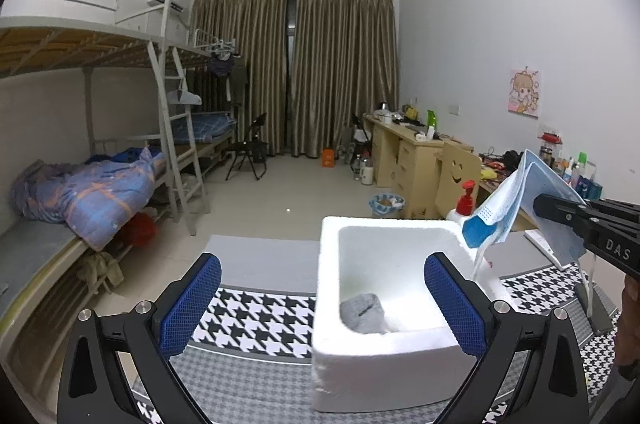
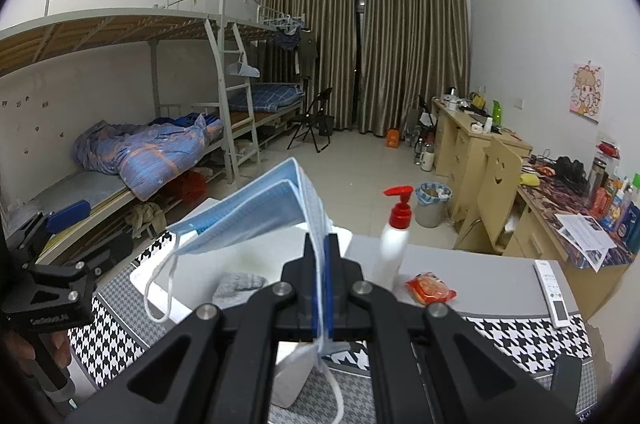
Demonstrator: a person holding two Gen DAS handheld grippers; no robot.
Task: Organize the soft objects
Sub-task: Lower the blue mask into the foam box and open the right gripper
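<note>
You had the right gripper (image 2: 320, 264) clamped on the blue face mask (image 2: 256, 208), which hung at centre frame just above the white foam box (image 1: 384, 344) at lower centre, while your left gripper (image 1: 324, 304) gaped empty.
</note>
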